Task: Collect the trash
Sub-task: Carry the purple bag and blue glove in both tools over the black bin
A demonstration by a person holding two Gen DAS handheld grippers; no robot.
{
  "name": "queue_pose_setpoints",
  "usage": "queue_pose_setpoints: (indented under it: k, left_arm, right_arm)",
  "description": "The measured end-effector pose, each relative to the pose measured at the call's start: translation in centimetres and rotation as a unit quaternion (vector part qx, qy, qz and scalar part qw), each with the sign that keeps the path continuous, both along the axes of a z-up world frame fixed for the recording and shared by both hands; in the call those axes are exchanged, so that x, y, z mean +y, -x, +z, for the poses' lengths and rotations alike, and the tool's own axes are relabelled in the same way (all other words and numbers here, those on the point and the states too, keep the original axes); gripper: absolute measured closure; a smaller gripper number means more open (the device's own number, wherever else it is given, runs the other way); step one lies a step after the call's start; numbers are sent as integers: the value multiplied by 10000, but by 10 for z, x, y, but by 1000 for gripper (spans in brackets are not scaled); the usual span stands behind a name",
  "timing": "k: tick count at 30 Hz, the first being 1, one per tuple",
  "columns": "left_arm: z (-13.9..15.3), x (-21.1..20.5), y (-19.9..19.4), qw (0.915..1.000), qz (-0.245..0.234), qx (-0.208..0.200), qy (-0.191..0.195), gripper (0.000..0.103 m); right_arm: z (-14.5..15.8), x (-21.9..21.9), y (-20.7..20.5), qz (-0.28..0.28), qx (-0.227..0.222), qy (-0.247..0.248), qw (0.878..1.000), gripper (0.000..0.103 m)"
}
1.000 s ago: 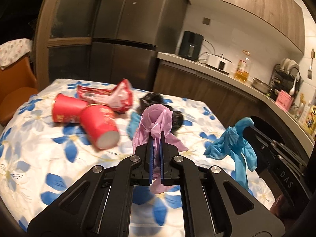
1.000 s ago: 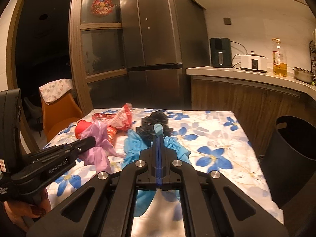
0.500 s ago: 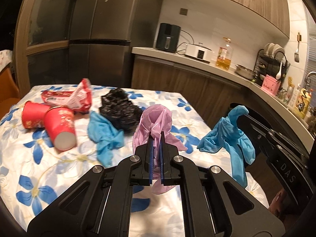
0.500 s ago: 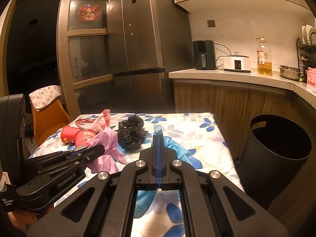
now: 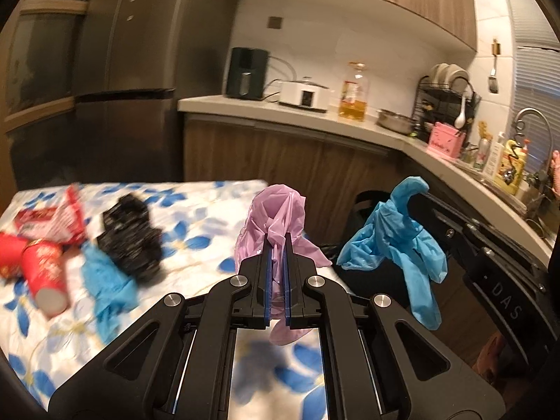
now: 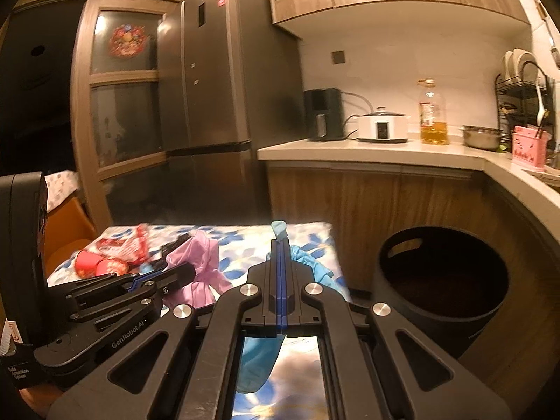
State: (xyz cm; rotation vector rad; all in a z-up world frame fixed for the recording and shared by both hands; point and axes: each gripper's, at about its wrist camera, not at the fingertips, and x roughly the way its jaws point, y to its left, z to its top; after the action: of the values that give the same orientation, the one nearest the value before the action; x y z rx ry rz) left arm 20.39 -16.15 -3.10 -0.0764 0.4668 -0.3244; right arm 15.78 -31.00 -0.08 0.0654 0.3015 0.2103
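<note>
Both grippers clamped: left gripper [image 5: 276,245] w/ pink bag [image 5: 276,210] bunched upward, right gripper [image 6: 281,255] w/ blue glove [image 5: 395,241] dangling down.

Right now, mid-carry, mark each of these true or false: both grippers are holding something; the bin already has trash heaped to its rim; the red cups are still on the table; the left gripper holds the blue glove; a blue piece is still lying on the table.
1. Both grippers hold something. True: the left gripper and right gripper are each clamped on trash.
2. The black bin is heaped to its rim. False: it looks dark and empty inside.
3. The red cups are on the table. True.
4. The left gripper holds the blue glove. False: it holds the pink bag; the right holds the glove.
5. A blue piece lies on the table. True.
</note>
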Motion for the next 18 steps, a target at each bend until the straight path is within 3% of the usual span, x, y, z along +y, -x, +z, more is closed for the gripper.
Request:
queue_pose_setpoints:
  k: [9, 18]
  left_arm:
    - [37, -70, -35, 9969, -611, -490, 30, 99]
    - [41, -134, -75, 9940, -994, -447, 91, 99]
  right_arm:
    - [20, -65, -26, -789, -229, -4, 9966, 102]
    - [20, -113, -47, -1291, -138, -22, 9915, 102]
